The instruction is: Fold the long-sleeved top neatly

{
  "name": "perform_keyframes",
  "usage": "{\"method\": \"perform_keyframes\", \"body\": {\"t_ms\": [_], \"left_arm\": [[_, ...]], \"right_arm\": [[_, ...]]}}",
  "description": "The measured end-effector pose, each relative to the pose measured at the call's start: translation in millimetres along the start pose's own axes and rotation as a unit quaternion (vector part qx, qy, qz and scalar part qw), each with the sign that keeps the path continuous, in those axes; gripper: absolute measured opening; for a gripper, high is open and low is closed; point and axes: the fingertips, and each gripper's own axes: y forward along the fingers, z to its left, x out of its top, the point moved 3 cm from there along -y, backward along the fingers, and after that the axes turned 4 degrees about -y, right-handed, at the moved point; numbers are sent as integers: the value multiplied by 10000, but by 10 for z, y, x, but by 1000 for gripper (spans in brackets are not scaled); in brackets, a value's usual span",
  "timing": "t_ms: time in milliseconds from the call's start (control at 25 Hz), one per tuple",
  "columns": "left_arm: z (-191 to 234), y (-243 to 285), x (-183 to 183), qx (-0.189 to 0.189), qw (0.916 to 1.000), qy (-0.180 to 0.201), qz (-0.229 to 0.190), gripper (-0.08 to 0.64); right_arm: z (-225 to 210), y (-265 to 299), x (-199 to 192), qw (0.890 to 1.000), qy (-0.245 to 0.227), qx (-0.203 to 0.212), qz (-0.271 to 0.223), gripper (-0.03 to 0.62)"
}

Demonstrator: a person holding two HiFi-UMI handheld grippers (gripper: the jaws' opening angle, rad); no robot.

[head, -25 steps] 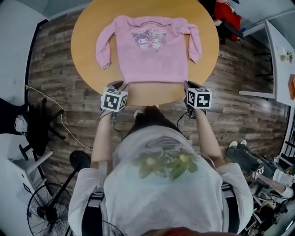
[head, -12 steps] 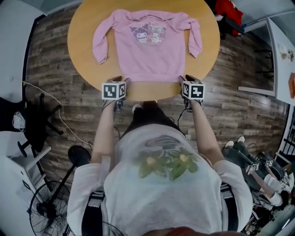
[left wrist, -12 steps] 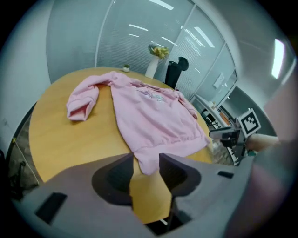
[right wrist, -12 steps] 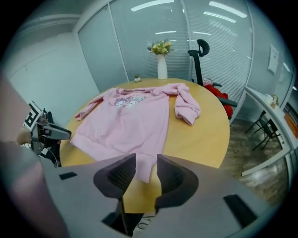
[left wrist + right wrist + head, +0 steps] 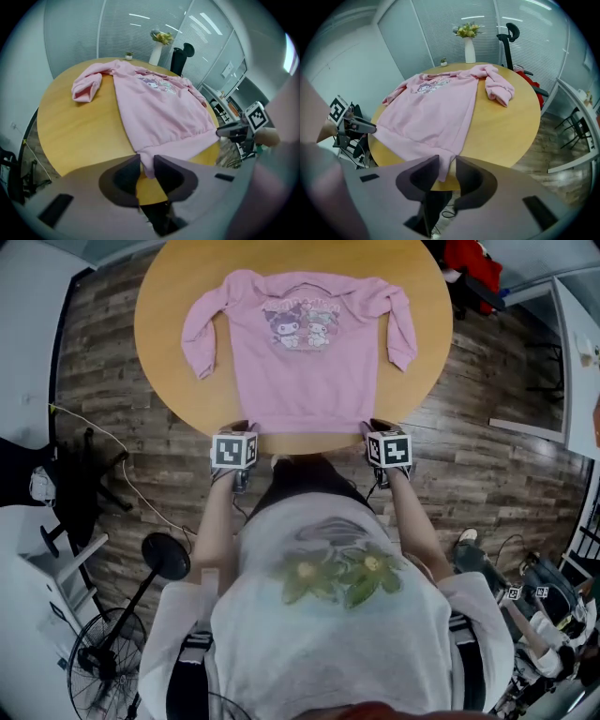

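Observation:
A pink long-sleeved top (image 5: 300,362) with a cartoon print lies flat and face up on the round wooden table (image 5: 178,296), hem toward me, sleeves angled down at both sides. My left gripper (image 5: 246,426) is at the hem's left corner, at the table's near edge. Its jaws are closing, and the pink fabric (image 5: 159,108) fills the narrow gap of the left gripper (image 5: 146,166). My right gripper (image 5: 375,427) is at the hem's right corner. Its jaws are closing too, with the hem (image 5: 436,112) pinched in the right gripper (image 5: 446,166).
The table's near edge (image 5: 79,136) lies right under both grippers. A white vase with flowers (image 5: 468,44) and a dark chair (image 5: 508,42) stand beyond the far side. On the wooden floor are a fan (image 5: 103,662), a round-based stand (image 5: 164,559) and a red item (image 5: 469,263).
Both grippers have sunk toward the table's near edge and now sit at the hem's two corners. The top itself lies as before.

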Motion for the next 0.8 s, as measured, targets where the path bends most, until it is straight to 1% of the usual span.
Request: {"method": "perform_keyframes", "body": {"t_ms": [40, 120, 200, 240, 320, 360, 440, 520, 560, 600, 640, 680, 800], "left_arm": [[15, -44, 29, -13, 10000, -52, -48, 82], [101, -133, 201, 83, 9994, -136, -303, 86], [217, -201, 478, 252, 9980, -79, -581, 86], [273, -225, 635, 344, 9971, 31, -680, 84], [364, -273, 991, 536, 9939, 410, -874, 86], [395, -299, 1202, 628, 9910, 648, -988, 86], [407, -350, 1667, 774, 9825, 1175, -1217, 86], [356, -382, 2096, 878, 9711, 1729, -1393, 92], [326, -380, 2286, 939, 9639, 2010, -1474, 100], [301, -359, 2461, 1011, 9554, 2310, -1539, 125], [279, -316, 2617, 1083, 9457, 2644, -1551, 151], [258, -249, 2746, 1145, 9351, 3004, -1488, 159], [213, 40, 2971, 1276, 8997, 4050, -1011, 176]], "right_arm": [[-30, -46, 58, 9999, 27, 90, -83, 135], [-152, -150, 307, 9990, 2, 107, -440, 143], [-363, -213, 647, 9957, -390, -175, -817, 143], [-478, -219, 820, 9927, -666, -353, -943, 142], [-660, -204, 1183, 9854, -1112, -576, -1150, 142], [-721, -191, 1396, 9818, -1271, -613, -1268, 141], [-777, -159, 1868, 9736, -1606, -631, -1494, 143], [-738, -120, 2297, 9630, -2044, -632, -1638, 143], [-693, -96, 2479, 9572, -2269, -631, -1679, 143], [-647, -65, 2644, 9514, -2484, -646, -1699, 143], [-610, -23, 2795, 9453, -2705, -694, -1685, 145], [-585, 36, 2926, 9384, -2952, -771, -1622, 153], [-535, 302, 3168, 9135, -3765, -971, -1199, 166]]}}
